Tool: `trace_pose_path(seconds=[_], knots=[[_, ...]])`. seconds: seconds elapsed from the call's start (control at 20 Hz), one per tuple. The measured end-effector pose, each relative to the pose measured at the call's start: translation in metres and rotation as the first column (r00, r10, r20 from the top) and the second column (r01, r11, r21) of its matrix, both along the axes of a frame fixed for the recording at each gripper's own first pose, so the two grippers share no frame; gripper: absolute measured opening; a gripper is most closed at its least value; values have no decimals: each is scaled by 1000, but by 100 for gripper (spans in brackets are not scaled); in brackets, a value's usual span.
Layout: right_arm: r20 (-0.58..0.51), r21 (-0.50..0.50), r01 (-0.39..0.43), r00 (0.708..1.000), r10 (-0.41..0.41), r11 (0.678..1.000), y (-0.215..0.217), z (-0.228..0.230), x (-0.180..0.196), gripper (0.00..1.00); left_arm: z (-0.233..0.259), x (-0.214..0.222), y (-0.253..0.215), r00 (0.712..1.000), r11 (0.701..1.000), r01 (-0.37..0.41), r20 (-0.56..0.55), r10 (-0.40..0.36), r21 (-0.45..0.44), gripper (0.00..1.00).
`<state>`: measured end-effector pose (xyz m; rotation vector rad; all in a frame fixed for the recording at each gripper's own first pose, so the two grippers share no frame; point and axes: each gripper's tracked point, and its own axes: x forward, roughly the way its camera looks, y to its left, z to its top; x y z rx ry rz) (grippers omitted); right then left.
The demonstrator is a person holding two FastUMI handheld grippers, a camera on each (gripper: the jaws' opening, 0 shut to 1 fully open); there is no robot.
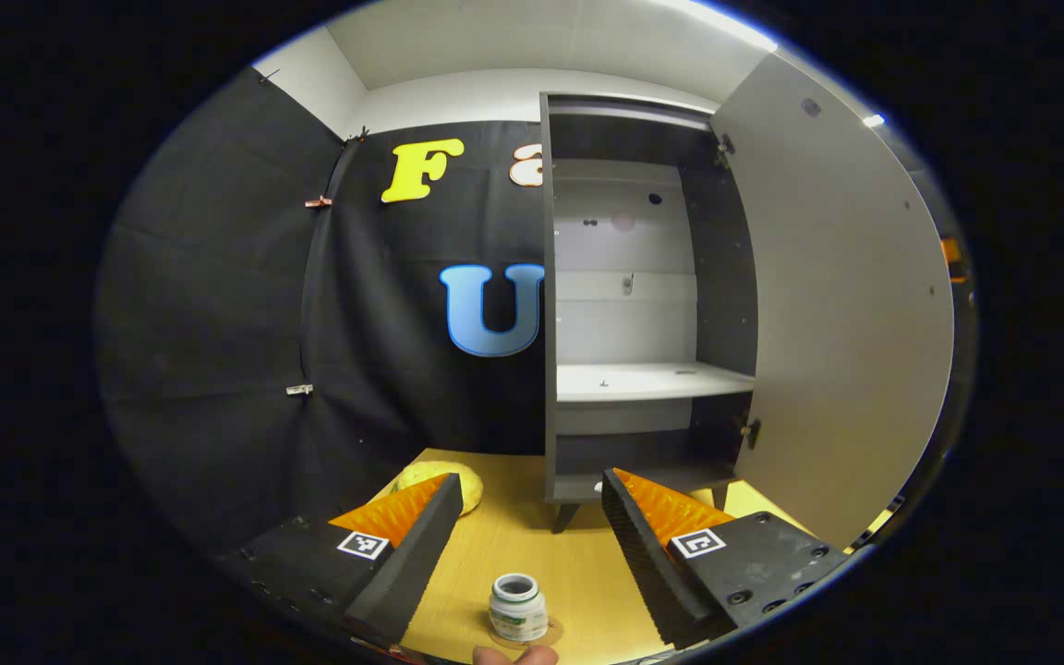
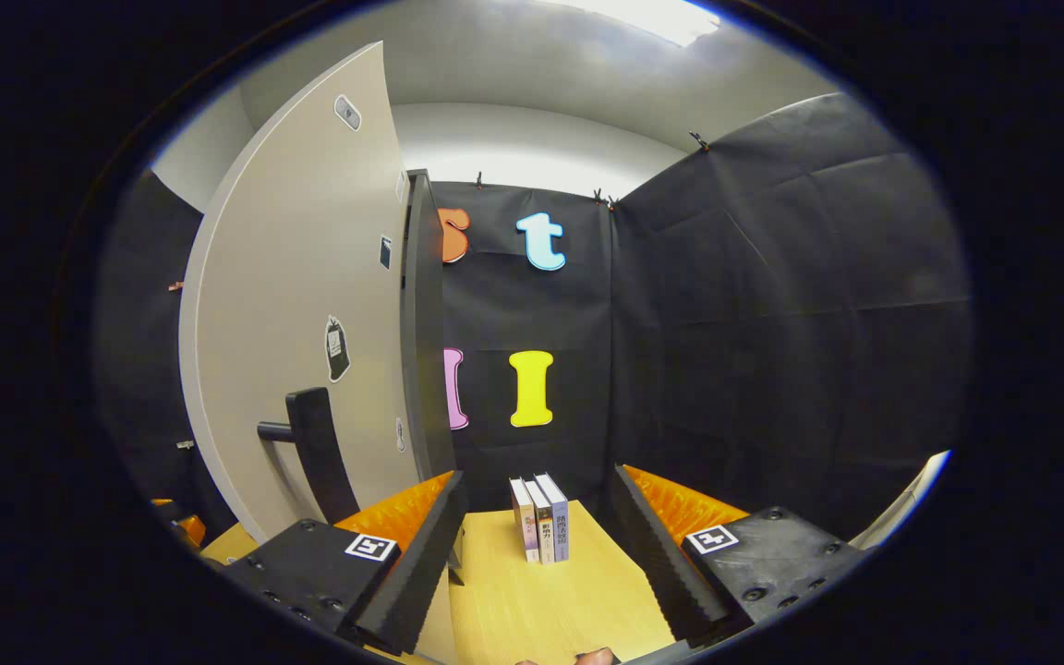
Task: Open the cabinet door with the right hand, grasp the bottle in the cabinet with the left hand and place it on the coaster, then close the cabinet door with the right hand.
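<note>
a small white bottle [image 1: 518, 607] is standing upright on a round coaster [image 1: 552, 634] on the wooden table [image 1: 569, 563], low in the left gripper view, its mouth uncapped and a green label wrapping its side. the left gripper [image 1: 525, 526] is hanging above it with its fingers spread wide, released and touching nothing, the bottle sitting in the gap between them but nearer the camera. a fingertip [image 1: 513, 655] of the person is showing at the very bottom edge, just below the bottle. behind, the cabinet [image 1: 640, 314] is standing open on short legs, its pale door [image 1: 841, 305] swung out to the right and a bare white shelf [image 1: 647, 380] crossing the interior. a yellow rounded object [image 1: 447, 482] is lying on the table just left of the cabinet, partly hidden by the left finger.

in the right gripper view, the right gripper [image 2: 539, 545] is also hanging with its fingers parted, gripping nothing. the door [image 2: 306, 351] is rising on the left, edge-on to the cabinet, with its dark bar handle [image 2: 308, 450] jutting out just above the gripper's left finger; whether they are touching cannot be told. three books [image 2: 540, 517] are standing upright together at the far end of the table, between the two fingers.
</note>
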<state>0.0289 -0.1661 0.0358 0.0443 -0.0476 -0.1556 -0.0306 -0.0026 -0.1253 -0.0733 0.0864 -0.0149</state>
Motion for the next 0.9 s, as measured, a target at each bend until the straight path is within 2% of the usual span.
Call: trace_pose_path(seconds=[0.2,0.5,0.7,0.75,0.9], knots=[[-9,-28,-61,998,61,998,12,-2,-7,98,35,-1,-1,999,998,-46,-20,45,-47,95],[3,22,-132,991,132,991,33,-1,-16,98,60,-11,6,997,997,-70,22,70,13,95],[-16,40,-128,992,129,991,37,-9,-17,96,54,-20,19,996,996,-91,-2,91,-9,97],[-26,52,-135,990,136,989,43,-12,-15,96,54,-22,23,995,995,-96,0,96,-8,94],[-15,39,-97,995,97,995,43,-10,-19,96,57,-23,32,995,995,-103,12,103,5,95]])
